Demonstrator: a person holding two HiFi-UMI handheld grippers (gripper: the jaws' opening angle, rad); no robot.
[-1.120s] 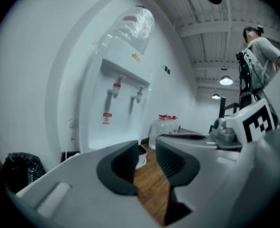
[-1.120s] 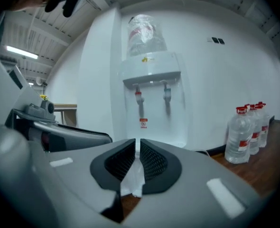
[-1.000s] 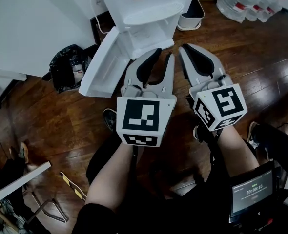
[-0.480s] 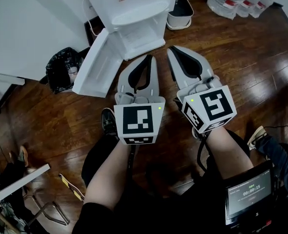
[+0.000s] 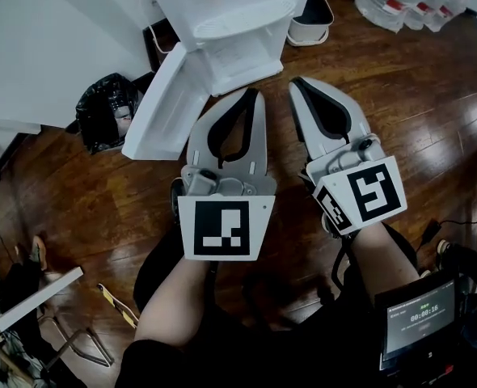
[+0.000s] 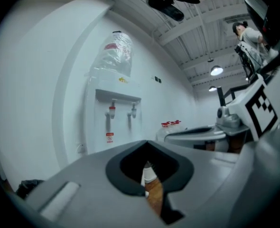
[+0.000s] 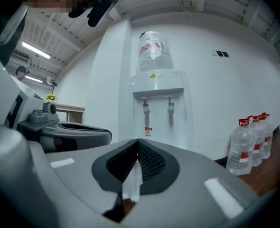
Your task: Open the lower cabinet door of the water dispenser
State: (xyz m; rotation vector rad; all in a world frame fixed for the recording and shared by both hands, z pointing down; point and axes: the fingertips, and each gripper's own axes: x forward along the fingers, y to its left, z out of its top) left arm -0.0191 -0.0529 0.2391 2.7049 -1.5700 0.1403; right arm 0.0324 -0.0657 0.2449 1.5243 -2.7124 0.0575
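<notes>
The open door (image 5: 167,103) (upper left) could be knocked shut by the left gripper (image 5: 252,92) or right gripper (image 5: 296,82), both pressed together, empty.

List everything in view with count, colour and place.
water dispenser: one, white, straight ahead
lower cabinet door: one, white, swung open to the dispenser's left
bin bag: one, black, left of the door
waste bin: one, white, right of the dispenser
water bottles: several, clear with red caps, far right
screen: one, lit, bottom right
left gripper: one, grey, shut, empty
right gripper: one, grey, shut, empty
</notes>
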